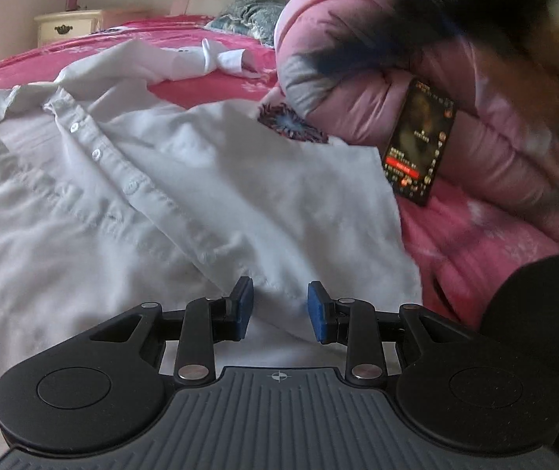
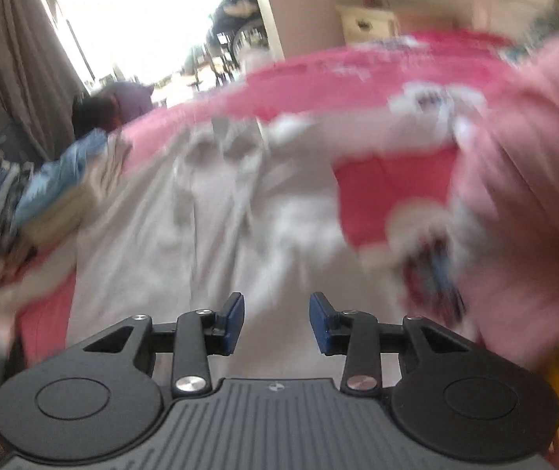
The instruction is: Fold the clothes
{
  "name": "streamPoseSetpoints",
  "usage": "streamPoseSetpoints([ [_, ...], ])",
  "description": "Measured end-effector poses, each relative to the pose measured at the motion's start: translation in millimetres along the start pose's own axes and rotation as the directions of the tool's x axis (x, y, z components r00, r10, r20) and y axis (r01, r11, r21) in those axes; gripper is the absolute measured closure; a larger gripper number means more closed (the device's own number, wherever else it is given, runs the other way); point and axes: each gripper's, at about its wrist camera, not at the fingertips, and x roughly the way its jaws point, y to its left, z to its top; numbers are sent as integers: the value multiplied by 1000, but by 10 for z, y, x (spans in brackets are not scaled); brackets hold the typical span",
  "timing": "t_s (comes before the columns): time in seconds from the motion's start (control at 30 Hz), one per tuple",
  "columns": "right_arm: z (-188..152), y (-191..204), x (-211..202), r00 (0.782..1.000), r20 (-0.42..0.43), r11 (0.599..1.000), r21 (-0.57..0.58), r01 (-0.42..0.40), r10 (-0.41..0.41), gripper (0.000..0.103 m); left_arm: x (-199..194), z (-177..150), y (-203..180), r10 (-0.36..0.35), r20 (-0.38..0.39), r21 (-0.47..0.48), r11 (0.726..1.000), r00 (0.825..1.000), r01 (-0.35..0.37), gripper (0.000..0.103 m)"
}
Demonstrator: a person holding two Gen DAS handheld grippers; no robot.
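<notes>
A white button-up shirt [image 1: 130, 180] lies spread front-up on a pink bedspread [image 1: 208, 86], its collar at the far left and one sleeve stretched toward the back. My left gripper [image 1: 279, 307] is open and empty, low over the shirt's lower front edge. The right wrist view is motion-blurred; it shows the same shirt [image 2: 208, 215] lengthwise. My right gripper [image 2: 277, 323] is open and empty above the shirt's near end.
A rolled pink quilt [image 1: 416, 90] lies at the right with a phone [image 1: 420, 145] leaning against it. A pile of folded clothes [image 2: 28, 203] sits at the bed's left edge. A cream nightstand [image 1: 71, 25] and grey pillow [image 1: 252, 8] stand behind.
</notes>
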Motion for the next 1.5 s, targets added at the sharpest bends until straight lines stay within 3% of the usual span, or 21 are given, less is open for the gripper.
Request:
streamPoseSetpoints([
  [0.1,422,175,585,1000,16,1000,-18,-23,23,64,-6,-42,12,-1,21,-13,1000,1000,1,72],
  [0.23,813,586,1402,999,13,983,-175,50,-49,64,-8,-84,47,-13,48,-33,999,999,14,72],
  [0.3,931,799,1727,995,27,950,-296,103,-99,64,-11,-104,48,-17,65,-28,999,998,19,72],
  [0.4,1050,1089,2187,985,60,867,-469,171,-162,65,-15,-142,51,-19,91,-29,999,996,22,72],
  [0.53,990,1424,2742,969,116,673,-702,236,-219,65,-23,-192,61,-29,124,-36,999,992,33,71],
  [0.67,769,1627,3168,957,165,406,-878,252,-238,65,-29,-229,107,-52,145,-45,997,988,59,71],
  [0.7,734,1642,3263,955,167,357,-901,248,-243,65,-28,-234,126,-60,149,-53,996,987,68,71],
  [0.77,687,1647,3435,951,172,279,-929,244,-258,65,-33,-242,165,-76,154,-70,994,985,87,71],
  [0.83,695,1637,3553,946,191,243,-936,256,-263,65,-32,-250,196,-88,160,-84,991,983,103,71],
  [0.87,731,1630,3597,944,190,254,-932,260,-269,66,-30,-255,206,-93,163,-88,990,982,108,71],
  [0.97,941,1574,3643,944,163,387,-882,270,-288,103,-32,-272,223,-102,170,-94,988,980,119,71],
  [1.03,1103,1511,3598,945,159,498,-818,288,-286,103,-33,-275,231,-106,172,-98,987,979,124,71],
  [1.13,1441,1353,3344,956,170,714,-636,292,-240,103,-39,-279,240,-109,176,-100,987,978,128,71],
  [1.23,1792,1125,2996,971,181,885,-410,222,-160,103,-40,-282,240,-111,177,-100,987,978,130,71],
  [1.3,1999,990,2797,979,189,951,-281,130,-78,103,-41,-285,237,-111,178,-98,987,978,130,71],
  [1.37,2144,892,2641,978,210,983,-179,33,6,103,-40,-286,238,-114,179,-97,986,977,132,71],
  [1.5,2320,840,2489,957,232,985,-63,-162,172,103,-51,-291,251,-120,181,-100,985,976,139,71],
])
